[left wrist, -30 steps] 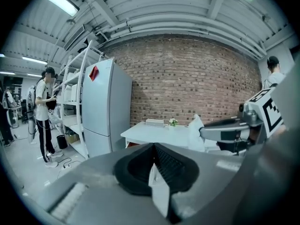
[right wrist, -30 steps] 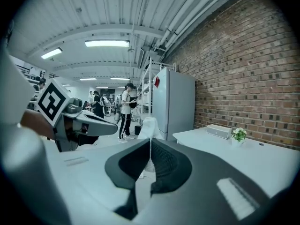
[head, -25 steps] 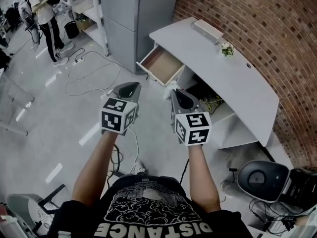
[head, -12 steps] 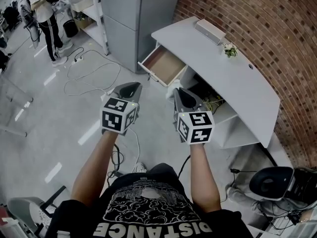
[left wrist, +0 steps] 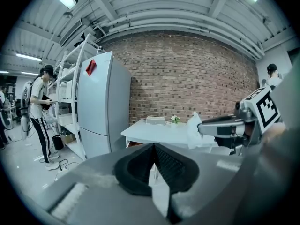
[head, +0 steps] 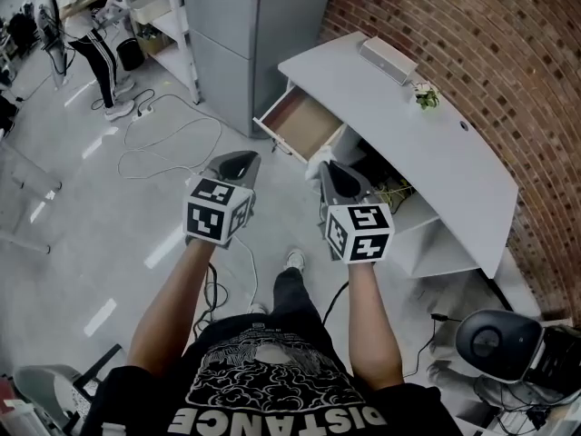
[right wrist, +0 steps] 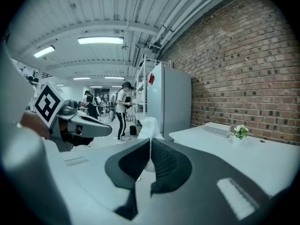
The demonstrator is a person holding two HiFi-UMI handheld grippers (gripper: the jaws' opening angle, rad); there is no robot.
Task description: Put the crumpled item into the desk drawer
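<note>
Your left gripper (head: 234,163) hovers over the floor, jaws pressed together with nothing between them. Your right gripper (head: 331,175) is clamped on the crumpled white item (head: 315,164), near the open desk drawer (head: 292,122).

Drawer (head: 295,119) out from desk (head: 399,143), cabinet (head: 254,25) beside (plant (head: 426,94) atop)

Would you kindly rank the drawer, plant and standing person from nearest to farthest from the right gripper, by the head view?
1. Drawer, open, just ahead of the right gripper.
2. Plant, on the desk, to the right.
3. Standing person, far left by the shelves.
</note>
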